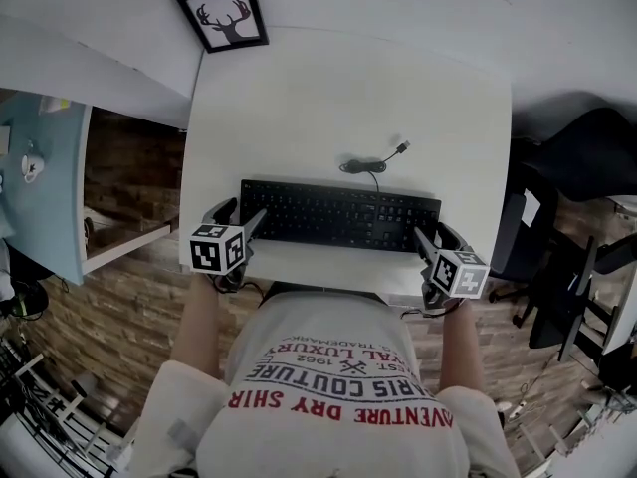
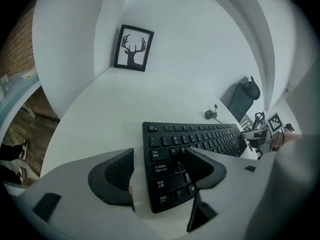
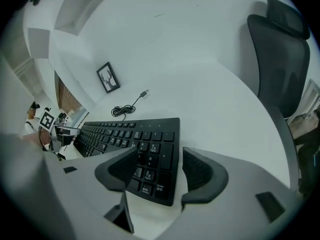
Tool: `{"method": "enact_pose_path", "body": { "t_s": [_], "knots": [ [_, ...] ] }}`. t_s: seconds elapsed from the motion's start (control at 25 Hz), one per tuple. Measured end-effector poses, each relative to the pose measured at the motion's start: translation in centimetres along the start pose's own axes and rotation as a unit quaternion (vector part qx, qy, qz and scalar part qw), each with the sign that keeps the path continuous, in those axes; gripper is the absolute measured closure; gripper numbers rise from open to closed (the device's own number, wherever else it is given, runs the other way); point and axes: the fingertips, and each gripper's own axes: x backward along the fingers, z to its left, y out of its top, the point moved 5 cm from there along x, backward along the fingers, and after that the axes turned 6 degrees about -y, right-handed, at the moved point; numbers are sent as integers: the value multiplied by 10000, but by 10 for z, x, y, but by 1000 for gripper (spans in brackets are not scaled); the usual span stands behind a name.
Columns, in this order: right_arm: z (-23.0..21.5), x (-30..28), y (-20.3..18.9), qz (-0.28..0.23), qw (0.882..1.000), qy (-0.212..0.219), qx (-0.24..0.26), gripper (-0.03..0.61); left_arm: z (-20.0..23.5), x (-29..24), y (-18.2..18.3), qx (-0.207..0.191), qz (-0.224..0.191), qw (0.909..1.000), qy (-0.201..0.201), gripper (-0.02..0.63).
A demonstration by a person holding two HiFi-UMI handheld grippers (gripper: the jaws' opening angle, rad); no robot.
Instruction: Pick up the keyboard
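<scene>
Nearest the head camera is the person's white T-shirt point(image 1: 333, 386) with red print, and a bare forearm reaches forward on each side of it. Each forearm ends in a gripper carrying a marker cube, at the near edge of the white bench point(image 1: 348, 98).

The left tongs point(image 1: 240, 216) stand wide apart at the keyboard's left end. In the left gripper view, the left jaw hangs over bare bench just beside the keyboard's short edge, while the right jaw sits above the keys near the Caps Lock row. That end of the keyboard lies in the gap between them, and neither pad presses on it.

The right tongs point(image 1: 436, 236) are also spread wide, mirrored at the other end. In the right gripper view, one jaw is over the number-pad keys and the other is past the right edge above the bench. They clamp nothing.

The black keyboard point(image 1: 338, 214) lies flat on the bench, close to the near edge and parallel to it, spanning the space between the two tongs.

Just behind it, a black cable point(image 1: 370, 165) is bunched in a small coil, and its plug point(image 1: 401, 148) lies loose on the bench.

At the far left corner stands a black-framed picture point(image 1: 224, 14) of antlers. A black office chair point(image 1: 587, 152) stands off the bench's right side.
</scene>
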Motion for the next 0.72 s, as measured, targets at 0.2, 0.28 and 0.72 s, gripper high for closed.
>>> {"method": "enact_pose_path", "body": {
  "t_s": [0.2,0.28,0.72],
  "knots": [
    [-4,-2,0,176,9996,161,-118,308,0,-2,3,-32,244,9996,-162,304],
    [-2,-3,1,241,9996,159,-13,308,0,-3,4,-91,366,9990,-223,304],
    [0,-6,4,72,9996,253,132,308,-1,-7,9,-307,667,9961,-489,330]
  ]
}}
